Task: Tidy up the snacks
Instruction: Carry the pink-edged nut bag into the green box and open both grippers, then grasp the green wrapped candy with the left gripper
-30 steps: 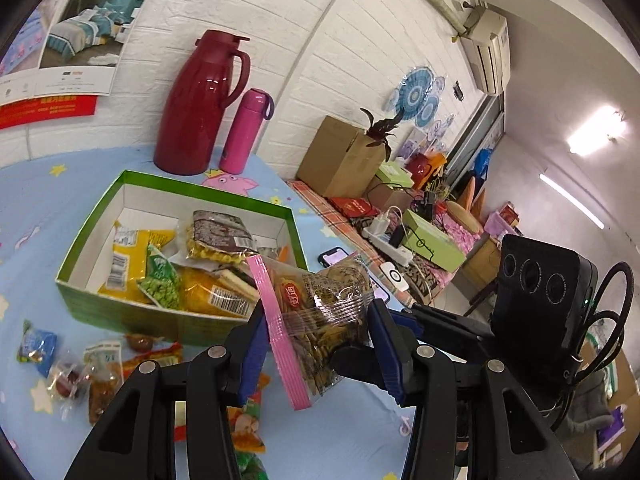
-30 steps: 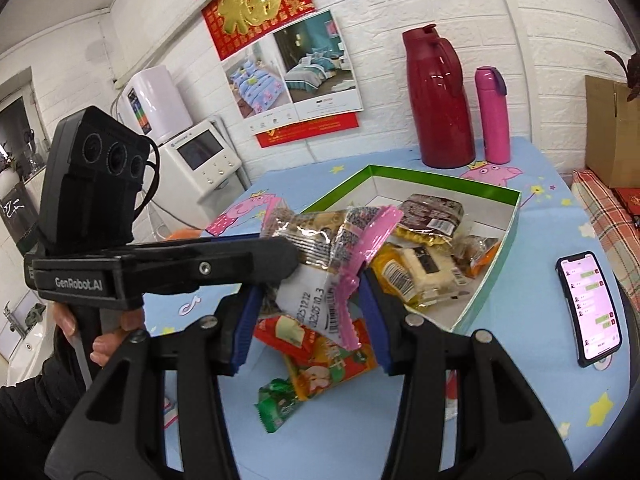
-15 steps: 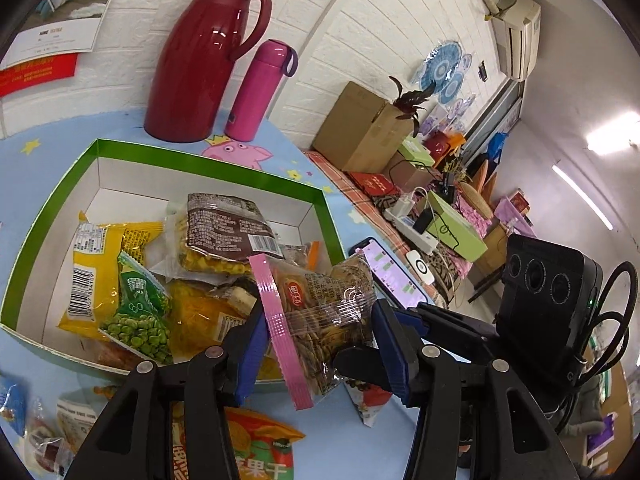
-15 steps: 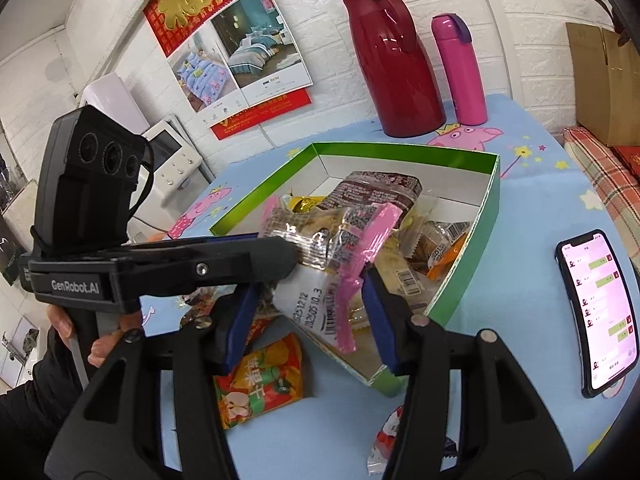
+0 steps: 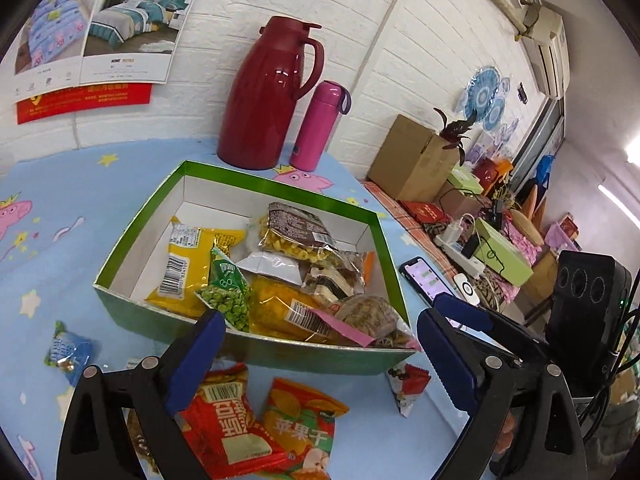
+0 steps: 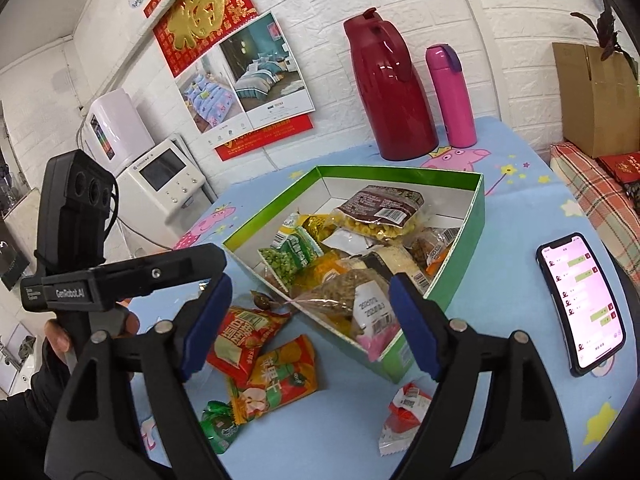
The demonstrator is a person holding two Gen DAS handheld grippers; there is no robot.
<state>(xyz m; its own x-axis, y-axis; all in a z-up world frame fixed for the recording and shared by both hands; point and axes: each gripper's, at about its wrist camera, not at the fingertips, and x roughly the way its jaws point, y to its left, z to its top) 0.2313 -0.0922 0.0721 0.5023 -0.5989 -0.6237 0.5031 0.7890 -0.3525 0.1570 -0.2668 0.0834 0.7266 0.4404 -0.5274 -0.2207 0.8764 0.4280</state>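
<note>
The green box (image 5: 280, 189) (image 6: 400, 170) sits mid-table and holds several snack packets. A clear seed bag with a pink edge (image 5: 368, 316) (image 6: 344, 288) lies in its near corner, partly over the wall. My left gripper (image 5: 320, 344) is open just in front of the box, nothing between its fingers. My right gripper (image 6: 310, 320) is also open and empty, straddling that corner. Loose on the blue cloth before the box are a red packet (image 5: 224, 420) (image 6: 244, 336), an orange apple packet (image 5: 304, 428) (image 6: 276, 376) and a small red-white packet (image 5: 406, 384) (image 6: 404, 408).
A red thermos jug (image 5: 268, 96) and a pink bottle (image 5: 320, 124) stand behind the box. A phone (image 6: 580, 300) lies to the right near the table edge. A green packet (image 6: 220, 424) and a blue sweet (image 5: 66, 352) lie on the cloth. A white appliance (image 6: 160, 184) stands left.
Both grippers were shut on the seed bag and carried it over the box. Both have opened, and the bag now lies in the box's near corner.
</note>
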